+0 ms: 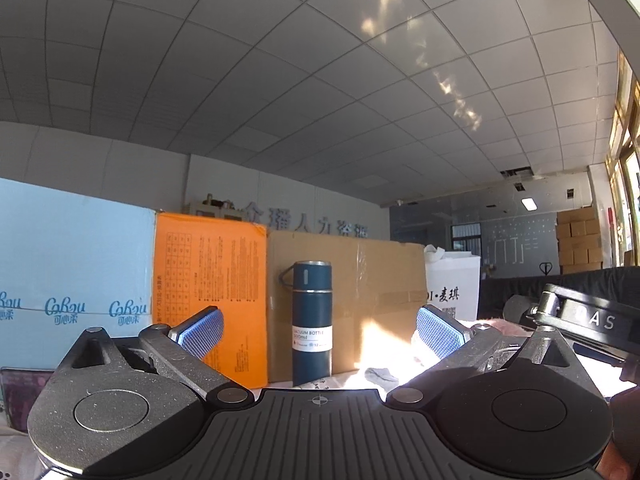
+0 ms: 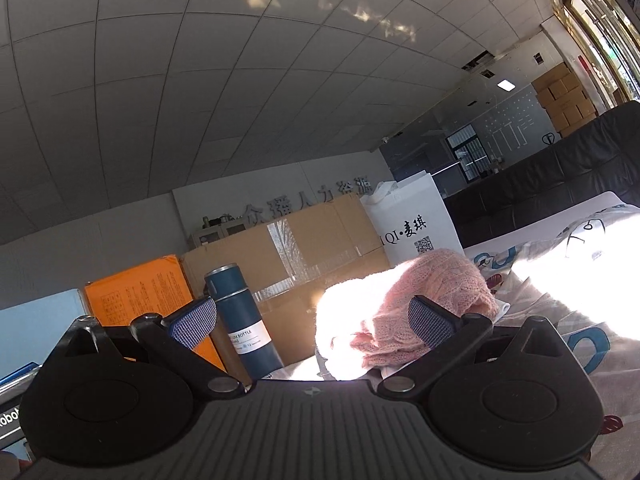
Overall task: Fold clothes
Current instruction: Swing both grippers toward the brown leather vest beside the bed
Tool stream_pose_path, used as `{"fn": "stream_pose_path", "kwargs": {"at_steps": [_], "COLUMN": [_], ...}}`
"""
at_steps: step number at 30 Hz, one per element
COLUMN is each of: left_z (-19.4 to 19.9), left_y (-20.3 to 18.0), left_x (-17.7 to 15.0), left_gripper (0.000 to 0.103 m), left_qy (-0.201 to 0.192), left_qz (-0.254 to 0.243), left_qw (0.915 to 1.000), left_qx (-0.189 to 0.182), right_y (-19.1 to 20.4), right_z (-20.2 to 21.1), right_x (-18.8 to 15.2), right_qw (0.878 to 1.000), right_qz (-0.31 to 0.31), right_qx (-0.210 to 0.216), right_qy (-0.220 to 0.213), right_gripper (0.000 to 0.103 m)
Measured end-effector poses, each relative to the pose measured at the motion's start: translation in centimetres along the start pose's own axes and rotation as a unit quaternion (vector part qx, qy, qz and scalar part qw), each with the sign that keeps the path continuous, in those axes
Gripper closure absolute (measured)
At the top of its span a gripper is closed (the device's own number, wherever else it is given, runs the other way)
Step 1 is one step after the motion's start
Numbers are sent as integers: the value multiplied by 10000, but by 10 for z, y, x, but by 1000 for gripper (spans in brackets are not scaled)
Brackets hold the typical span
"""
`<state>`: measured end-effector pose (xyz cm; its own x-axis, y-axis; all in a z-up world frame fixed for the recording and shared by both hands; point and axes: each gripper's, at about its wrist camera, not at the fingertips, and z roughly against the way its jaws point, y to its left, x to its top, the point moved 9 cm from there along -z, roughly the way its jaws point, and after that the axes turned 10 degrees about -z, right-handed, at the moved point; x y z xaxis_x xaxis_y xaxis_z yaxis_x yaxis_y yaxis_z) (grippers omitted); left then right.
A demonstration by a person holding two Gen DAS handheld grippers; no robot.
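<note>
While both views show the flask (image 1: 311, 322), only the right shows the pink sweater (image 2: 432, 296).

Right gripper (image 2: 316, 326) jaws wide apart, empty; pink sweater (image 2: 432, 292) heaped just ahead; blue bottle (image 2: 244, 320) upright left.

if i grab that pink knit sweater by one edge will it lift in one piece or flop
The pink knit sweater probably flops: it lies bunched in soft folds. Its loose open knit suggests it is light and may stretch or snag on the textured blue pads.
</note>
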<state>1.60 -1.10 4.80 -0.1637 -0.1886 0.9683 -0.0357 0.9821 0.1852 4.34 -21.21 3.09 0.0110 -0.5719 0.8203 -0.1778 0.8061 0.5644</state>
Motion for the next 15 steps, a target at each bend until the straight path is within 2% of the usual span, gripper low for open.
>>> {"fn": "stream_pose_path", "kwargs": {"at_steps": [3,8,12,15], "left_z": [28,79,127,164], "left_y": [11,50,90,118], "left_x": [20,44,64,75], "left_gripper": [0,0,0,0], "left_qy": [-217,-333,-439,-345], "left_qz": [-37,-40,-223,-377], "left_qw": [9995,9948,9843,9741], "left_qx": [225,957,1696,2204], "right_y": [10,28,43,73], "right_z": [8,23,35,49], "right_x": [3,7,11,9], "right_qw": [9997,9978,9946,9874], "right_qz": [-81,-216,-314,-312], "right_qx": [229,609,937,1341], "right_qy": [66,176,311,784], "right_gripper": [0,0,0,0]}}
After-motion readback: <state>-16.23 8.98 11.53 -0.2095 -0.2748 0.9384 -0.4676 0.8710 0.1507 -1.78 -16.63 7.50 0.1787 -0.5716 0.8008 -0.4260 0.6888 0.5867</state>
